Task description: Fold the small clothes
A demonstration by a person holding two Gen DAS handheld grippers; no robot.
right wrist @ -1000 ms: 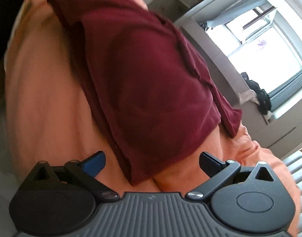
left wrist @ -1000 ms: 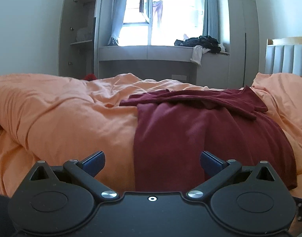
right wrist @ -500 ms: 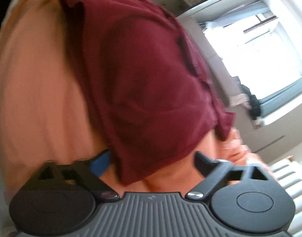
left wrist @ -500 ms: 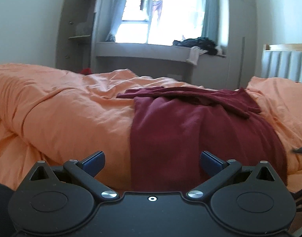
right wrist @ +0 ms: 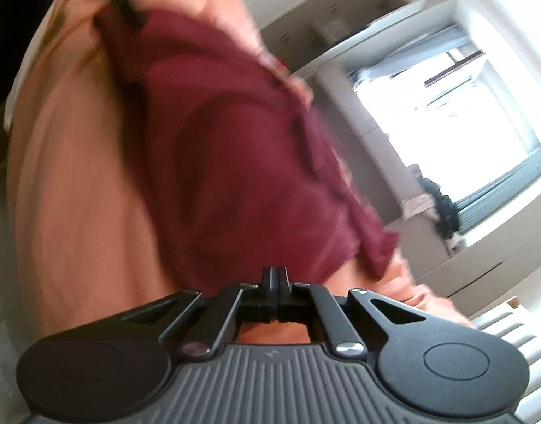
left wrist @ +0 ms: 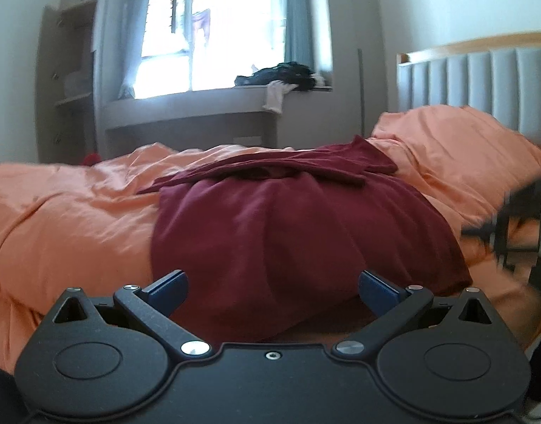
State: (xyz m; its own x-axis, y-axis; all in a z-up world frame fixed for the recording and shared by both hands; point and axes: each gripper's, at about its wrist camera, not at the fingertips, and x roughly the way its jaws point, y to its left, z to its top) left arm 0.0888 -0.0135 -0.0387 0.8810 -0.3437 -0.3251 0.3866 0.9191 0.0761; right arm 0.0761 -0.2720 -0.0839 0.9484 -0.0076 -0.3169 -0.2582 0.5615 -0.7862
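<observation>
Closed now after standing wide a second ago, the right hand-held gripper has its two fingers pressed together at the near edge of a dark red garment; blur hides whether cloth is caught between the pads. From the left wrist view, that same right tool appears as a dark smear at the picture's right side, above the orange duvet, where earlier only a sliver of it showed. The left hand-held gripper holds its blue-tipped fingers wide apart, nothing between them, with the garment's near hem lying just ahead. Its view has swung since the earlier frame: the grey padded headboard fills more of the upper right, and the window sits further left. The garment is spread across the duvet on the bed, its sleeves folded over the far end, and its near part now bulges up in a rounded fold where before it lay flatter. A heap of dark clothes rests on the window ledge beyond the bed.
</observation>
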